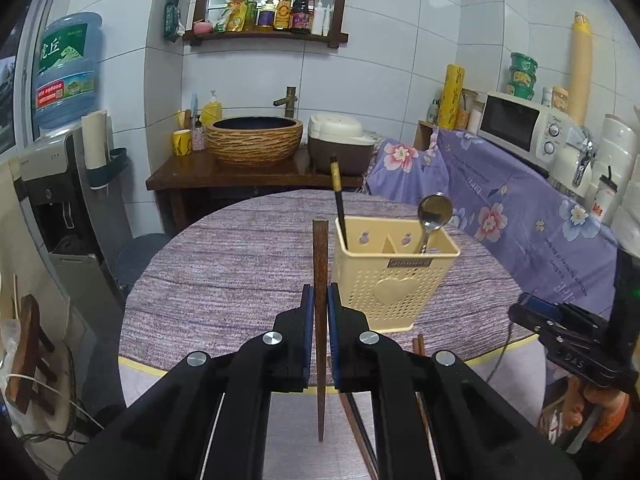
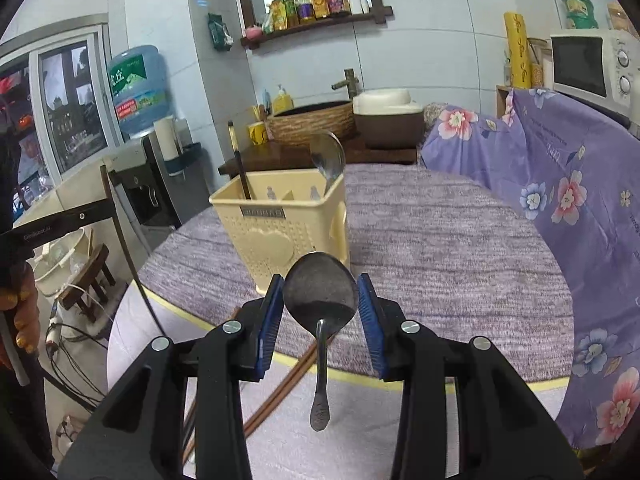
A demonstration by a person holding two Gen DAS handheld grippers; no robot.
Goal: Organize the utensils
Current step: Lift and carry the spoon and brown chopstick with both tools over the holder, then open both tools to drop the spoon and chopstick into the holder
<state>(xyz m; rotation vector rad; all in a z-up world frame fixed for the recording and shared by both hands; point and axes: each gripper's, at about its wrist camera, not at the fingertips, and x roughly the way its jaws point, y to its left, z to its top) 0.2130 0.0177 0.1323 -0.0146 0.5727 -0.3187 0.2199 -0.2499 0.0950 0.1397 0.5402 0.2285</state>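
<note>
My left gripper [image 1: 319, 312] is clamped tight on one brown wooden chopstick [image 1: 320, 264], a square-cut stick that stands upright in the middle of the left wrist frame, its thin tip hanging below my blue ribbed pads. My right gripper [image 2: 320, 300] holds one steel spoon [image 2: 320, 292] by the sides of its bowl; the dull rounded back faces the camera at frame centre and the handle dangles down toward the bottom edge.

The cream plastic holder [image 1: 394, 276] sits right of centre in the left view, a perforated box with a raised heart on its front and a divider making two compartments. One dark chopstick with a gold band [image 1: 338, 196] leans in its left compartment; one shiny spoon [image 1: 434, 212] stands in its right one. The holder rests on a round table [image 1: 224, 264] covered in a woven, streaky purple cloth. Two more brown chopsticks [image 2: 280, 388] lie together at the table's near edge, lower left of centre in the right view.
</note>
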